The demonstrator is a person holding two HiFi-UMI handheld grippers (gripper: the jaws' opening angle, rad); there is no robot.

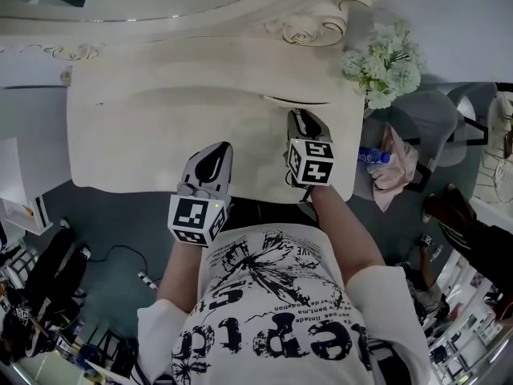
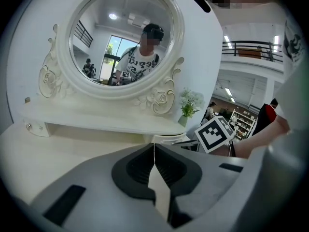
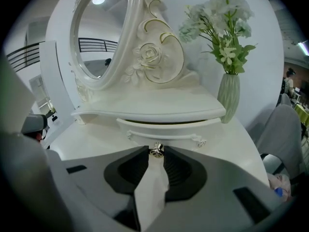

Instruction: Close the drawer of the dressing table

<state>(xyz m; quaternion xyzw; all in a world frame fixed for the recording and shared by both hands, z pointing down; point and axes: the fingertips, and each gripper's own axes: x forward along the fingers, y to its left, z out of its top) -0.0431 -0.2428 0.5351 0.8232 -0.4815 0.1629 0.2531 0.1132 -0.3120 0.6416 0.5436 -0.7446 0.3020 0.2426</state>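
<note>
**A:** What does the head view give?

**B:** A cream dressing table point(image 1: 144, 143) seen from above. The left gripper point(image 1: 215, 152) is over the tabletop near its front edge. The right gripper point(image 1: 301, 119) reaches to the small drawer point(image 1: 313, 101) under the raised shelf, on the table's right side. White flowers point(image 1: 385, 62) stand at the back corner.

**A:** Any writing?

**B:** Black lettering on the person's shirt point(image 1: 272, 311), upside down to the camera, and I can't read it with confidence. The marker cubes carry only black-and-white squares.

**A:** And the left gripper view?

**B:** Its jaws are pressed together with only a thin seam between them, and nothing is held. Beyond them is the oval mirror point(image 2: 120, 37), which reflects the person.

**A:** The right gripper view?

**B:** The jaw tips are clamped on the drawer's metal knob point(image 3: 156, 150). The drawer front sits a little out from under the shelf, with a dark gap above it. A ribbed pale-green vase point(image 3: 229, 96) stands on the shelf to the right of the drawer.
</note>
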